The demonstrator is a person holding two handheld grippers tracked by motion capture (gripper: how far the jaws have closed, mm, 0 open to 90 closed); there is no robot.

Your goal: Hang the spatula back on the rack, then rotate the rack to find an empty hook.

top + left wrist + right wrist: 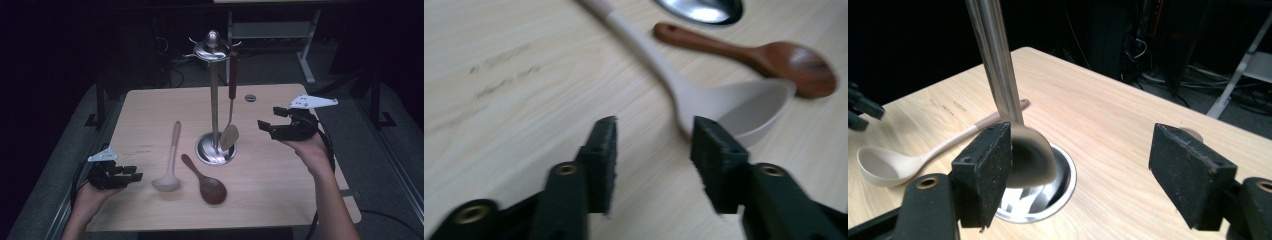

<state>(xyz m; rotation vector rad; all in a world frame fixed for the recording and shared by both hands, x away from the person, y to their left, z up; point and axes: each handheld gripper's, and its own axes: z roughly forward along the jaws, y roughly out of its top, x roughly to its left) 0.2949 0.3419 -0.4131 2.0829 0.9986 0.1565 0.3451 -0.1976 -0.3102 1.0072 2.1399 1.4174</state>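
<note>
A polished, mirror-bright metal utensil stand (215, 100) rises from a pale, matt wood-grain table (150, 105). Left of the stand lies a smooth, matt cream plastic ladle (169, 165). Just in front of the stand rests a dark, glossy wooden spoon (206, 182).

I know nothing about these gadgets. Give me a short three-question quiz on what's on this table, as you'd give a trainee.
1. True or false: the brown wooden spoon hangs from the stand.
2. Which utensil lies nearest the left gripper? A) pale ladle B) hanging utensil C) wooden spoon
3. What is between the fingers of the right gripper?

Key:
1. False; it lies flat on the table.
2. A.
3. Nothing; they stand apart and empty, facing the stand's pole.
</note>
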